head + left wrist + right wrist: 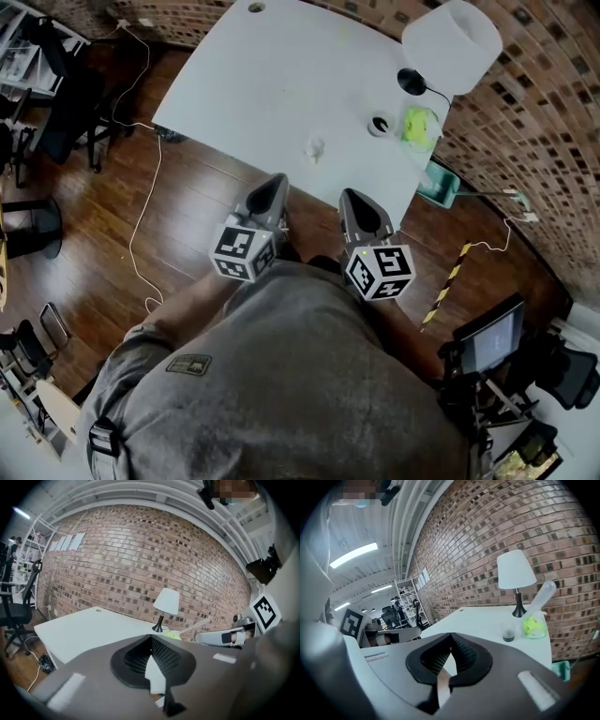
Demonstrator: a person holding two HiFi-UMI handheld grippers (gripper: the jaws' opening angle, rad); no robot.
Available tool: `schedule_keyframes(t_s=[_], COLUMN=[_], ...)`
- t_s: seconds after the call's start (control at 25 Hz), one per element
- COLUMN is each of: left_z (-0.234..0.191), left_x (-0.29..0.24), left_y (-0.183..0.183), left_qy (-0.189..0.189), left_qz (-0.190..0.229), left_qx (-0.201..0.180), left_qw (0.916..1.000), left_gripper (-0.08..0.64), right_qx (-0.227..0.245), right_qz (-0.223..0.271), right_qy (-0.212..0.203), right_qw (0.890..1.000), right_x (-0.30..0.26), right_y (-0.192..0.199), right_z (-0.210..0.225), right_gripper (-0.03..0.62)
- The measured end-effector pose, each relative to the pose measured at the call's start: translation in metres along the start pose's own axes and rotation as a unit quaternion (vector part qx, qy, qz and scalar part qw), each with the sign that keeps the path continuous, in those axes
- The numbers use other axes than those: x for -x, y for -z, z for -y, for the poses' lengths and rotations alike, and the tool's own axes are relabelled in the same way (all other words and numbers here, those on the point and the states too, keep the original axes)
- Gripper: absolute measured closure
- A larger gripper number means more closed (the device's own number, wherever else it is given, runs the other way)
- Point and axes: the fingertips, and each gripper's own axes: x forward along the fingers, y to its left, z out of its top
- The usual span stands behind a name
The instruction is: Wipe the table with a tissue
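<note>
A small crumpled white tissue (pixel 316 148) lies on the white table (pixel 262 84), near its front edge. Both grippers are held side by side in front of that edge, over the wooden floor, pointing at the table. My left gripper (pixel 278 179) is shut with nothing between its jaws, its tip a little short of the tissue and to its left. My right gripper (pixel 348 195) is also shut and empty, to the tissue's right. In the left gripper view the left gripper (pixel 151 637) hides the tissue, and in the right gripper view the right gripper (pixel 451 635) does the same.
At the table's far right stand a white-shaded lamp (pixel 451 39), a small cup (pixel 380 125) and a bright green object (pixel 420 125). A teal bin (pixel 438 184) sits on the floor by the table's right corner. Cables (pixel 141 225) run over the floor; chairs (pixel 56 103) stand left.
</note>
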Motion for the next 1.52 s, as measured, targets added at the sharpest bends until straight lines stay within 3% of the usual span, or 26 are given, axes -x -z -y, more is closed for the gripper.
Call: schedule_keyframes(t_s=[0.28, 0.48, 1.0, 1.16, 1.24, 1.4, 1.52], left_z=[-0.049, -0.055, -0.032, -0.03, -0.031, -0.032, -0.036], left_x=[-0.041, -0.058, -0.106, -0.12, -0.126, -0.135, -0.142], left_y=[-0.022, -0.02, 0.055, 0.08, 0.094, 0.116, 0.129], left_qy=[0.034, 0.04, 0.049, 0.046, 0.045, 0.031, 0.016], left_qz=[-0.016, -0.036, -0.141, -0.181, -0.202, -0.241, -0.261], left_qx=[-0.013, -0.014, -0.033, -0.046, -0.053, -0.079, -0.097], left_qw=[0.9992, 0.9985, 0.9882, 0.9814, 0.9769, 0.9668, 0.9604], left_gripper=[0.558, 0.558, 0.558, 0.555, 0.524, 0.389, 0.374], right_qx=[-0.018, -0.025, -0.045, -0.055, -0.059, -0.069, -0.075], right_qz=[-0.002, -0.007, -0.067, -0.085, -0.091, -0.102, -0.107], right_qy=[0.037, 0.047, 0.033, 0.033, 0.033, 0.038, 0.042], right_qw=[0.999, 0.999, 0.996, 0.994, 0.994, 0.992, 0.991], right_x=[-0.057, -0.071, -0.083, -0.086, -0.086, -0.083, -0.08], right_y=[-0.015, -0.018, 0.014, 0.027, 0.032, 0.041, 0.046], right_z=[0.006, 0.015, 0.055, 0.066, 0.071, 0.08, 0.084], right_gripper=[0.58, 0.58, 0.58, 0.58, 0.58, 0.58, 0.58])
